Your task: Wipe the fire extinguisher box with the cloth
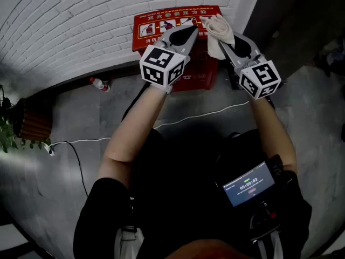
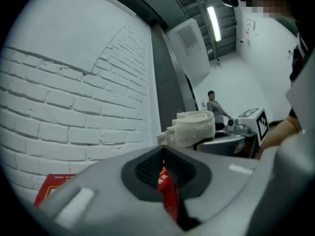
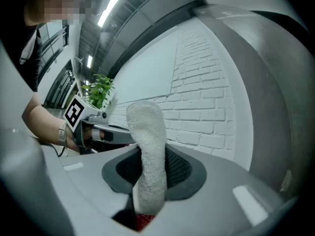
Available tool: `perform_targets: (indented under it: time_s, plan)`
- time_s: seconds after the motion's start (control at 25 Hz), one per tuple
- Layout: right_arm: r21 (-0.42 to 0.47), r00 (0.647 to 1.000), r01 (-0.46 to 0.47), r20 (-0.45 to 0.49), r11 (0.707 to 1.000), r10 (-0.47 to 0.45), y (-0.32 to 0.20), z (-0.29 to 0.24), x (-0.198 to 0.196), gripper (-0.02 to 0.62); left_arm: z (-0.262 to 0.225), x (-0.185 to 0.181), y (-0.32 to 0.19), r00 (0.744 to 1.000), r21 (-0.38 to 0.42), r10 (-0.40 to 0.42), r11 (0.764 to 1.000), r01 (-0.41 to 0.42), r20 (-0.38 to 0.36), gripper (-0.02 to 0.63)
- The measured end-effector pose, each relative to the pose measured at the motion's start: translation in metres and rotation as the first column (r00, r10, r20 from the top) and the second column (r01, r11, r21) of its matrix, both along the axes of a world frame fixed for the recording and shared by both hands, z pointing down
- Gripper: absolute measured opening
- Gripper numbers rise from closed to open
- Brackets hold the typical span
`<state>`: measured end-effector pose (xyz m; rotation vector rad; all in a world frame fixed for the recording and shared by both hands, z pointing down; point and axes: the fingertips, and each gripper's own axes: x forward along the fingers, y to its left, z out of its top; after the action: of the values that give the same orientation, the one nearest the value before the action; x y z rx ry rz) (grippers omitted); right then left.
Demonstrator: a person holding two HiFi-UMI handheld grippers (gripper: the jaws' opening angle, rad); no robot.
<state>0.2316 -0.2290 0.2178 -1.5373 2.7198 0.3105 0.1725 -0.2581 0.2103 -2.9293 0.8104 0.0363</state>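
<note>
The red fire extinguisher box [image 1: 156, 23] stands on the floor against a white brick wall [image 1: 70, 20]. My left gripper [image 1: 190, 32] hovers over the box's top, jaws shut with nothing held; in the left gripper view [image 2: 163, 154] only a red sliver of the box [image 2: 168, 193] shows below the pads. My right gripper [image 1: 223, 41] is shut on a white cloth [image 1: 218, 28], bunched above the box's right end. In the right gripper view the cloth [image 3: 147, 146] sticks up from between the pads [image 3: 150, 168]. From the left gripper view, the cloth [image 2: 192, 127] is just to the right.
A plastic bottle [image 1: 99, 84] lies on the floor left of the box. A white cable [image 1: 199, 115] runs across the grey floor. A potted plant [image 1: 8, 128] in a wooden planter [image 1: 35, 120] stands at far left. A person [image 2: 212, 104] stands far off.
</note>
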Motion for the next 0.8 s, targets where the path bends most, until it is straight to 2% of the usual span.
perform_targets:
  time_s: [0.28, 0.48, 0.64, 0.8]
  plan:
    - [0.034, 0.997, -0.054, -0.047, 0.998, 0.055, -0.055, -0.039, 0.025, 0.103, -0.016, 0.014, -0.037, 1.0, 0.003, -0.002, 1.0, 0.002, 0.003, -0.002]
    - [-0.001, 0.977, -0.042, -0.211, 0.999, 0.041, -0.109, -0.052, 0.021, 0.103, -0.037, 0.014, -0.075, 0.999, 0.008, -0.04, 0.999, 0.04, -0.005, -0.002]
    - [-0.016, 0.934, -0.058, -0.353, 0.998, 0.048, -0.138, -0.062, 0.014, 0.103, -0.047, 0.001, -0.104, 0.997, -0.021, -0.078, 0.997, 0.078, -0.004, -0.002]
    - [-0.022, 0.86, -0.08, -0.506, 0.997, 0.058, -0.141, -0.066, 0.001, 0.103, -0.062, 0.001, -0.106, 0.997, -0.003, -0.063, 0.998, 0.063, 0.039, -0.002]
